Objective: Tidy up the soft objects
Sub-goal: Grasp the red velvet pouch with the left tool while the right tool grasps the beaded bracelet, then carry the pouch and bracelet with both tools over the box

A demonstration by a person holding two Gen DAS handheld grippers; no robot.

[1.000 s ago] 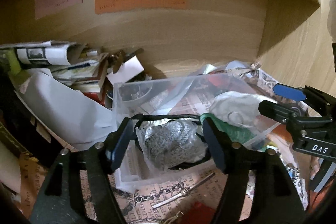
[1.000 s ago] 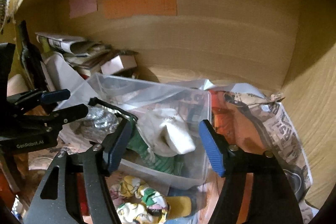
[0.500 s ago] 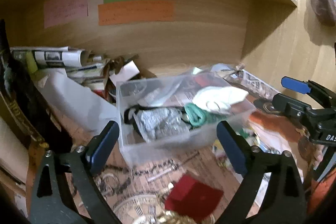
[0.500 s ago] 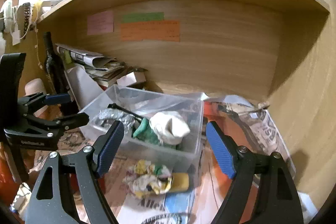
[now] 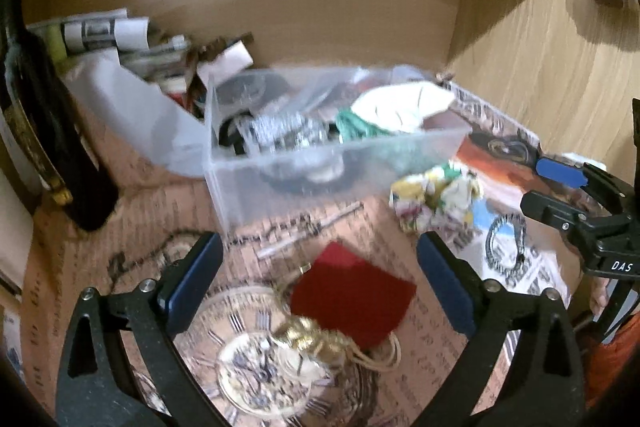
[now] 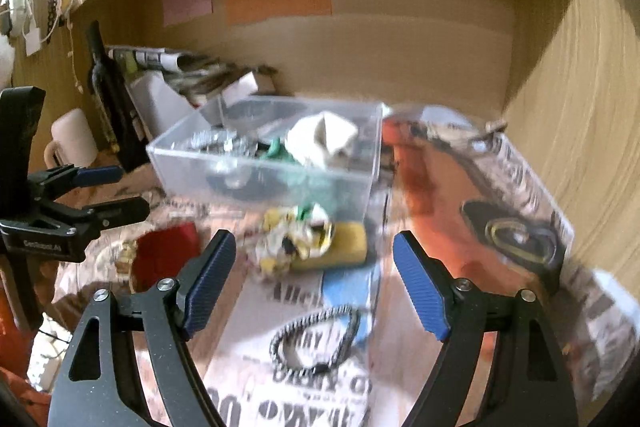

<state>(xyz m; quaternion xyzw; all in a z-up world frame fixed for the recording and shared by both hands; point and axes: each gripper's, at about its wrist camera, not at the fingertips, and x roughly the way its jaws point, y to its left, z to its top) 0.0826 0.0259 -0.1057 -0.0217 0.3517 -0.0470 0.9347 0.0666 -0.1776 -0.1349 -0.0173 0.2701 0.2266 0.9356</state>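
Your left tool (image 5: 318,273) is spread wide with nothing between its blue pads (image 5: 192,279), hanging above the paper-covered table (image 5: 132,203) a little in front of the clear plastic bin (image 5: 280,171). Your right tool (image 6: 314,281) is likewise spread and holds nothing; in its own view it sits over the printed newspaper sheet (image 6: 280,379), with the bin (image 6: 260,175) beyond it.

The soft things are split between the bin and the table. Inside the bin you can see a silvery crumpled bundle (image 5: 280,131) toward the left, a green cloth (image 5: 356,125) in the middle and a white cloth (image 5: 400,103) piled against the right end, rising above the rim. Outside, just beside the bin's front right corner, lies a crumpled yellow, white and green patterned cloth (image 5: 436,197); from the right tool's camera it (image 6: 294,239) touches a yellow sponge-like block (image 6: 344,243) next to it.

Near your left tool, a red fabric pouch (image 5: 352,295) lies flat on the table, with a gold clump of chain (image 5: 308,337) at its near edge. A beaded bracelet (image 6: 316,339) rests on the newspaper between the right tool's fingers in that view. A dark bottle (image 6: 106,91) stands to the left of the bin, and rolled papers (image 5: 100,31) are stacked behind it against the wooden back wall. Both views are blurred, so finer detail is unclear.
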